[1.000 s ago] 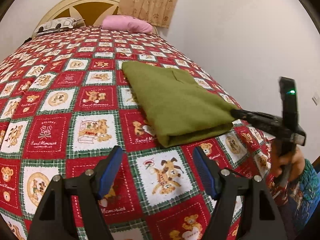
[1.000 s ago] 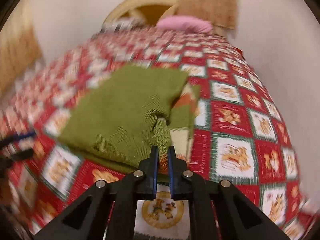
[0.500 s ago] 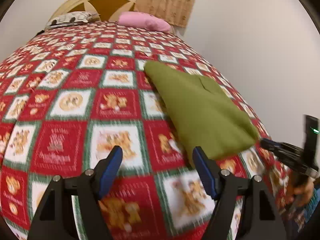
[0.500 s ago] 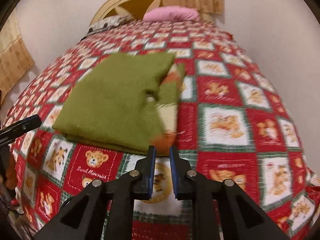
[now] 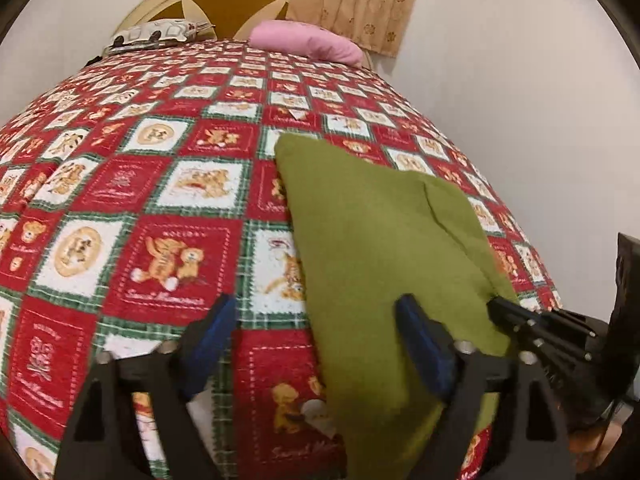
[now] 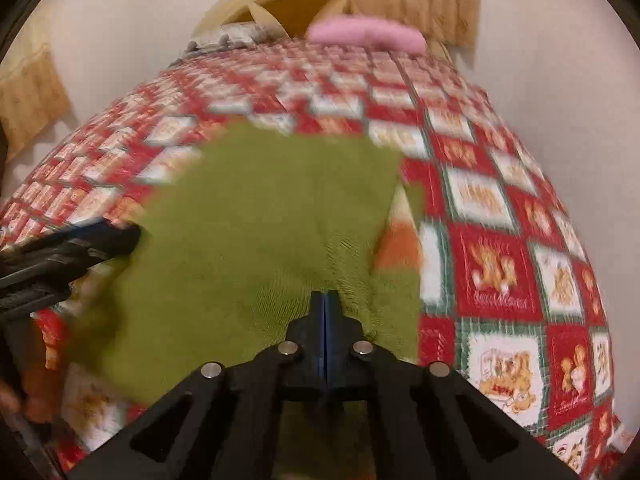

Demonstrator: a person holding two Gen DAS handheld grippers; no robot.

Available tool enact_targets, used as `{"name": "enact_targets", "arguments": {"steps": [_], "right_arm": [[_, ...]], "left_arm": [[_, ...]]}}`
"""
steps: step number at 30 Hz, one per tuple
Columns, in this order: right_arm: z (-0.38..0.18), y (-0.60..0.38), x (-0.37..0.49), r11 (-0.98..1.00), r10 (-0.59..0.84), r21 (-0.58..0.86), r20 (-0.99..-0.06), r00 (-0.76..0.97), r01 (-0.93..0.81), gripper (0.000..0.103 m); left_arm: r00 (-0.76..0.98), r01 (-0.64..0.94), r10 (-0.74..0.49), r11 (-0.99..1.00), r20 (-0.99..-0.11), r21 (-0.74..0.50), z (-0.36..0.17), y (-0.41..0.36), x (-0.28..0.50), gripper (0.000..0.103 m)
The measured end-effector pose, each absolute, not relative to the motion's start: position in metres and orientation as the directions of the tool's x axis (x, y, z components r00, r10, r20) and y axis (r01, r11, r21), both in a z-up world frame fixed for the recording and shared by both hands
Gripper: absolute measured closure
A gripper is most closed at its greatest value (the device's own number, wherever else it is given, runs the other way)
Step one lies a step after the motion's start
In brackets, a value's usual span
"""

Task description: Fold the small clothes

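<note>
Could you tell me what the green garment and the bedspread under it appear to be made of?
The green garment looks like a soft, matte knit, probably cotton or acrylic: fine ribbed rows show near the right gripper. The bedspread looks like printed woven cotton, matte, with flat crisp bear pictures and checked borders; possibly quilted, which I cannot tell.

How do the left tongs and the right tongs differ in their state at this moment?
The left tongs stand wide open, and their jaws have just been opening further; the right tongs are shut. The left tongs straddle the near edge of the folded green knitted garment without pressing it; the right tongs lie over its fabric. Both have blue pads.
</note>
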State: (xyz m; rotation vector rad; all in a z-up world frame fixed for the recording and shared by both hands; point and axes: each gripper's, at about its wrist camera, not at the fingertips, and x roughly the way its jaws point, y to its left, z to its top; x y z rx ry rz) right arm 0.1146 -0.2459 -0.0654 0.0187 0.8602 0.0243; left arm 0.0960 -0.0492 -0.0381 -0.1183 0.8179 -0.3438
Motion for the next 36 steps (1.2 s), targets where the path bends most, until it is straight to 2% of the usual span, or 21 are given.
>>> {"name": "enact_targets", "arguments": {"steps": [1,3,8,14,19,25,30,33,35,36], "right_arm": [[-0.066,-0.254,0.112,0.997,0.059,0.077,-0.754,0.654,-0.002,0.103],[-0.068,-0.259,0.110,0.994,0.074,0.106,-0.743,0.665,0.007,0.103],[-0.069,-0.253,0.106,0.996,0.044,0.084,-0.722,0.691,0.023,0.103],[-0.052,-0.253,0.087,0.997,0.050,0.077,-0.737,0.674,0.010,0.103],[-0.037,-0.250,0.053,0.998,-0.033,0.017,-0.694,0.719,0.063,0.103],[-0.037,-0.238,0.021,0.996,0.003,0.065,-0.677,0.736,0.055,0.103],[-0.047,-0.235,0.019,0.994,0.003,0.083,-0.680,0.733,0.073,0.103],[-0.046,-0.238,0.021,0.991,0.016,0.112,-0.663,0.748,0.077,0.103],[-0.051,-0.240,0.024,0.991,0.015,0.110,-0.671,0.741,0.079,0.103],[-0.058,-0.244,0.029,0.990,0.012,0.112,-0.694,0.720,0.091,0.103]], "left_arm": [[0.639,0.253,-0.336,0.941,-0.692,-0.224,-0.040,-0.052,0.094,0.004],[0.641,0.259,-0.317,0.947,-0.699,-0.191,-0.050,-0.060,0.091,0.001],[0.645,0.288,-0.267,0.953,-0.716,-0.096,-0.050,-0.074,0.086,0.000],[0.596,0.336,-0.316,0.933,-0.738,-0.128,-0.047,-0.050,0.067,0.000],[0.574,0.361,-0.341,0.921,-0.744,-0.144,-0.047,-0.033,0.041,0.002],[0.560,0.388,-0.378,0.906,-0.737,-0.170,-0.039,-0.019,0.017,0.002],[0.578,0.391,-0.301,0.918,-0.758,-0.066,-0.050,-0.040,0.017,0.002],[0.608,0.316,-0.177,0.948,-0.774,0.031,-0.054,-0.048,0.032,0.002],[0.612,0.258,-0.141,0.966,-0.778,0.028,-0.056,-0.042,0.042,0.001],[0.590,0.241,-0.165,0.970,-0.790,-0.023,-0.058,-0.035,0.046,0.001]]}}
